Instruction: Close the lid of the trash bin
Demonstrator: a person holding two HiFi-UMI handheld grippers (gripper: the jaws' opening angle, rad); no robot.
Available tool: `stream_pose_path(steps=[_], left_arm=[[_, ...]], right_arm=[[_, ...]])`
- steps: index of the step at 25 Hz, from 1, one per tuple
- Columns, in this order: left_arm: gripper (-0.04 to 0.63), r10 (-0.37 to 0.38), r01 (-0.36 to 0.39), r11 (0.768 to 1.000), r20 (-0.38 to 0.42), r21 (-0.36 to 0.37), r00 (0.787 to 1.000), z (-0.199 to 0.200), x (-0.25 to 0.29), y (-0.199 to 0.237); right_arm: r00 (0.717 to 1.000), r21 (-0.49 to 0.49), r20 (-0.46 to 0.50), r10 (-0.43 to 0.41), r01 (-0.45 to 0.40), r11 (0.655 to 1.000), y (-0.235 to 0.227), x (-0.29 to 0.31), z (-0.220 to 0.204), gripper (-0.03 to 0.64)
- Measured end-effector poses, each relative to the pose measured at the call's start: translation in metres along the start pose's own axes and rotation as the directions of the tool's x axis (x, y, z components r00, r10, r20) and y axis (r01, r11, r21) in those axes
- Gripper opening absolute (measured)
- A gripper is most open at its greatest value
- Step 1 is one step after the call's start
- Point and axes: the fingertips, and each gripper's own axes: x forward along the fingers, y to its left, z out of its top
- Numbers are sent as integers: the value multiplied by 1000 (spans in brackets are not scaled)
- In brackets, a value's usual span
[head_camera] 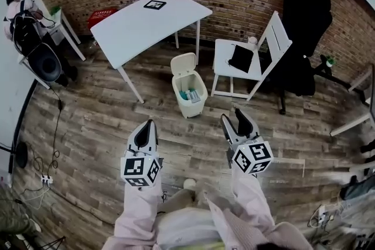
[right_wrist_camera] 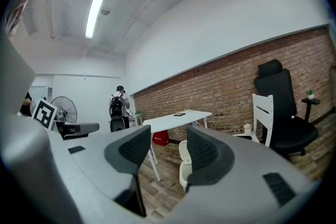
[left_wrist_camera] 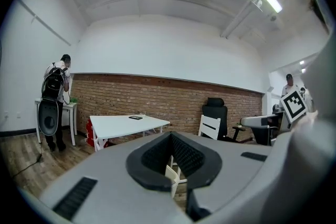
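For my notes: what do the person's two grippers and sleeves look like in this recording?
The left gripper and right gripper have light grey bodies and tapering jaws lined with black textured pads. Each carries a white cube printed with black square markers. The sleeves are pale pink. No cables are visible on either.

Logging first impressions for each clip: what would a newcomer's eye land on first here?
The white trash bin stands mid-floor between the white table and the white chair, its lid tipped open with items inside. Low in the head view, both grippers point toward it: the left gripper with its jaws together, the right gripper with its jaws apart and empty.
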Motion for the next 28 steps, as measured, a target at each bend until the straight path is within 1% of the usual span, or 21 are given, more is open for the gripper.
stream_pose_path(steps=[7,12,18,28], left_arm=[[-8,-17,17,1000,-23,-13,1000,-8,28,8],[-8,-5,4,1000,-40,-21,999,-14,54,18],[-7,26,-28,999,-68,-37,997,-17,103,43],[-6,66,-80,992,-143,-94,988,-26,202,59]], right_arm=[[1000,7,-10,-19,19,1000,-16,23,-1,198],[1000,21,-23,-17,17,1000,-33,51,-7,198],[999,44,-33,-10,11,999,-60,110,-6,198],[990,47,-124,71,-66,997,-107,214,-4,198]])
